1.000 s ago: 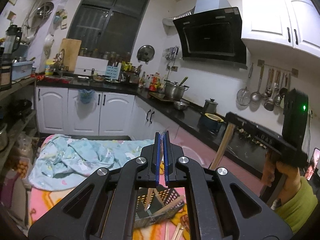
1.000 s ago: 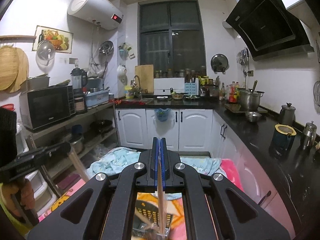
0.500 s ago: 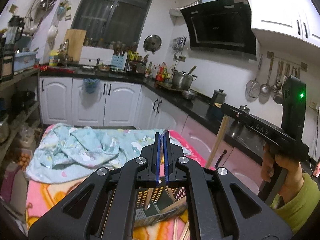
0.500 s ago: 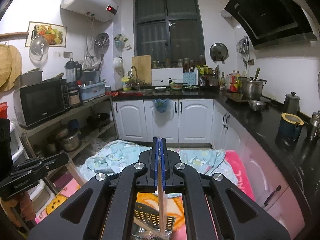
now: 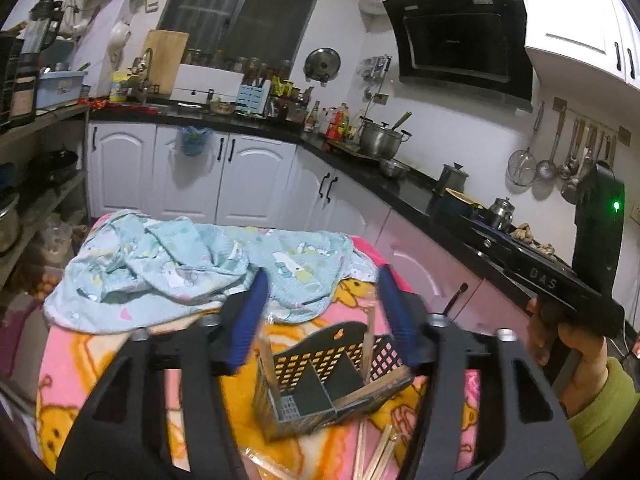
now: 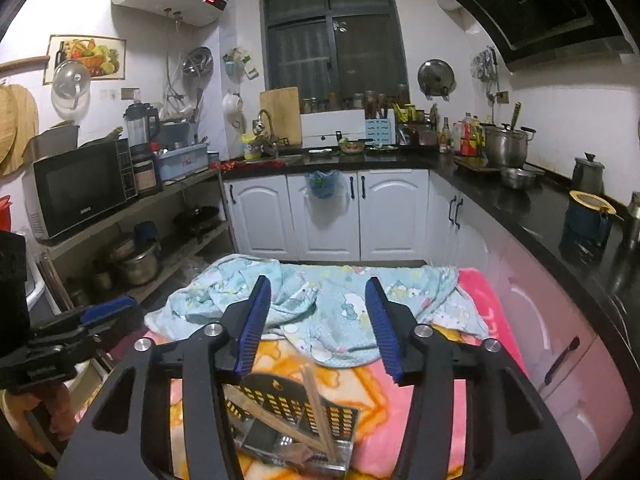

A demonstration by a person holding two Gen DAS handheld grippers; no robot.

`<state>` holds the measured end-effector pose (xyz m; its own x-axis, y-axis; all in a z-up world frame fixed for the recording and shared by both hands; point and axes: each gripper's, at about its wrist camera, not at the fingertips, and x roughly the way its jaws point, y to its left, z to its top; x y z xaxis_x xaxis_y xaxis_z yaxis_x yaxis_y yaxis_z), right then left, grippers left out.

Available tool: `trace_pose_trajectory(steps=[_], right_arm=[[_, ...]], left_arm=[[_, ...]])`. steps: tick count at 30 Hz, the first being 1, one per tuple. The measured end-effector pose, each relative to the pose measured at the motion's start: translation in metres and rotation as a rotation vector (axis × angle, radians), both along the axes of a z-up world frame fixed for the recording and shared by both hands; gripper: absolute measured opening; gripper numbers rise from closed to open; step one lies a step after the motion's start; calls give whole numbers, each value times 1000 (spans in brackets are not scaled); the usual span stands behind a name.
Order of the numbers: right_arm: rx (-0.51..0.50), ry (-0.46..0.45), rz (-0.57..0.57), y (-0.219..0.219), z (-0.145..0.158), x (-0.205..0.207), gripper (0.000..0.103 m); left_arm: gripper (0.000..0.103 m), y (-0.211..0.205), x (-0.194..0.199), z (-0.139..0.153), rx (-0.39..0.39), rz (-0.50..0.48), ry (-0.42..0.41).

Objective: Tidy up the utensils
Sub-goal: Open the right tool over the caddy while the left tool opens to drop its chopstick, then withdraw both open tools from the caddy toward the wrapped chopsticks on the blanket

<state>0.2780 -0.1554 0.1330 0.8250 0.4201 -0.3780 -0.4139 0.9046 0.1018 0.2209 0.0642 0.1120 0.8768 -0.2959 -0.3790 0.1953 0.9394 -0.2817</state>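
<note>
Blanket [image 5: 404,408]: pink and orange, covering the work surface; likely serving as soft padding under everything else.
Blue cloth [image 6: 320,300]: lying crumpled across the far half of the blanket, well clear of the working spot.
Left gripper [image 5: 320,300]: hovering over the holder, tilted down toward it; jaws opening, standing well apart, nothing pressed between the pads. One chopstick is standing just below the gap, probably the one it is letting go.
Right gripper [image 6: 316,312]: hanging above the same holder from the right side; jaws opening too, pads bare. Both are aiming at one container, so sticks are going in from two sides.
Utensil holder [image 5: 320,384]: dark perforated caddy with a divider, sitting on the near part of the blanket directly under both grippers.
Chopsticks in holder [image 6: 316,408]: leaning at angles against the walls; exact compartment is hard to tell through blur.
Loose chopsticks [image 5: 376,452]: lying on the blanket just near of the holder, not yet sorted.
</note>
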Motion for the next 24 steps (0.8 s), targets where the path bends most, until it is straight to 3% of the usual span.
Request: trace_pose_trajectory(steps=[2,5,11,24], right_arm=[[-2,-16,-28,-7,-4,-6,61],[-3,-25,-49,-17,-8,-12,62],[20,-25,-57,-36,-12,-28,71],[50,5,-58,-61,-25,-61,76]], left_arm=[[82,3,-6,1,5,25,-17],[92,5,-15,2,11,57,-43],[92,9,-30,0,-9,97,-54],[92,13,-58,-16,-31,131,-24]])
